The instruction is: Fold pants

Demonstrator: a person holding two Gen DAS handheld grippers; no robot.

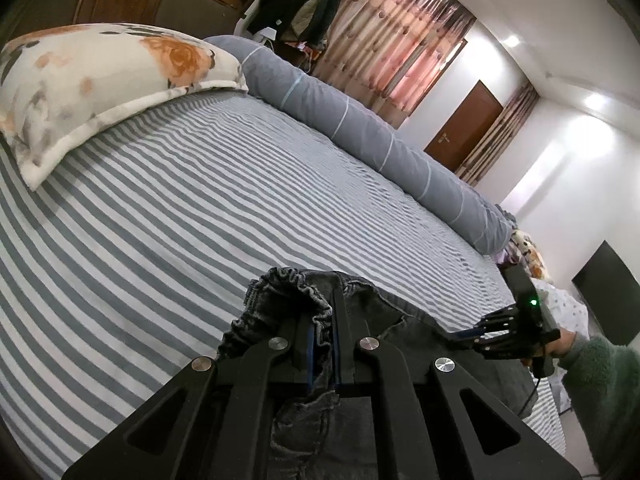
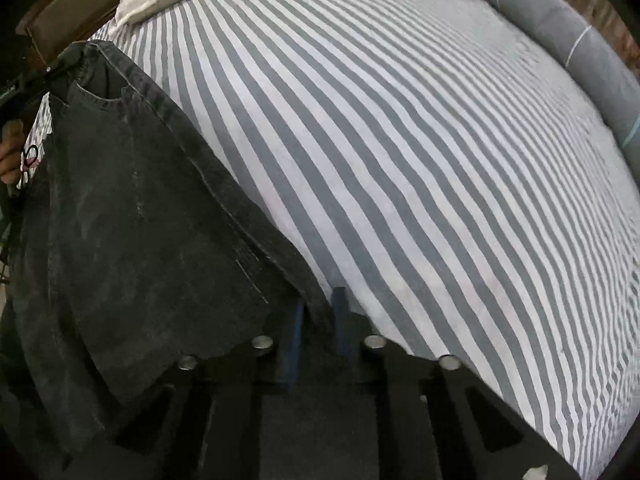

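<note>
Both claws are clamped on the dark pants point(image 2: 132, 216): left gripper point(image 1: 323, 344) pinches the elastic waistband, right gripper point(image 2: 318, 312) bites the leg edge. They're draped over the striped bed point(image 1: 168, 200), no fold made yet I'd say.

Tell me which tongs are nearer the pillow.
Left. Left tongs, shut on the pants waistband, sit closer to the pillow. Right tongs grip the pants farther down the bed.

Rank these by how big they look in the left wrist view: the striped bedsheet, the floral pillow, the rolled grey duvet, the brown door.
1. striped bedsheet
2. and 3. floral pillow and rolled grey duvet: similar area; the pillow is nearer, so unsure.
4. brown door, far away.
</note>
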